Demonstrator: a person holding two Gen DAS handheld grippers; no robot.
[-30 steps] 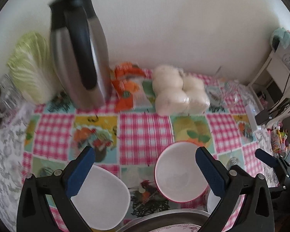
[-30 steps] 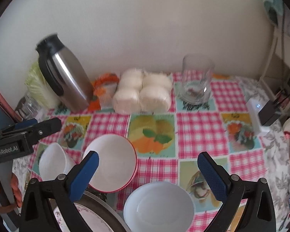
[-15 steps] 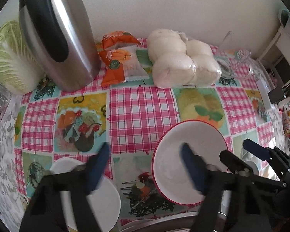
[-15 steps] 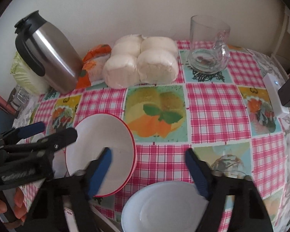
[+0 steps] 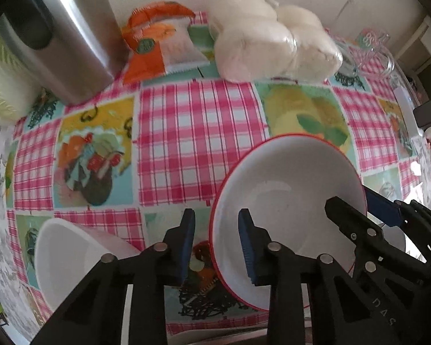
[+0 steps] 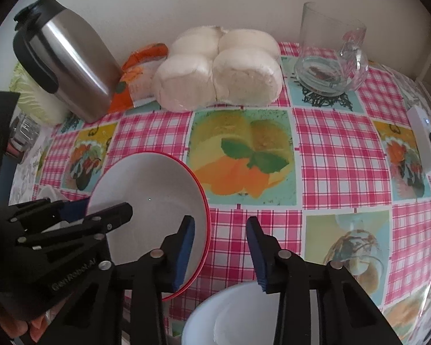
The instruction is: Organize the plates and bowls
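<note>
Red-rimmed bowl mouth up, round, both claws closing astride its rim

Frame edges crop the thermos and plain bowl.

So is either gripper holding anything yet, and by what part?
Nothing is gripped yet. Both the left gripper and right gripper straddle opposite rims of the red-rimmed bowl, jaws closing.

Bowl white, red rim. Small bowl white. Bench cloth pink-white check with fruit picture squares. Fingers blue pads, black frames. Jug steel, black handle. Packet orange-white.
</note>
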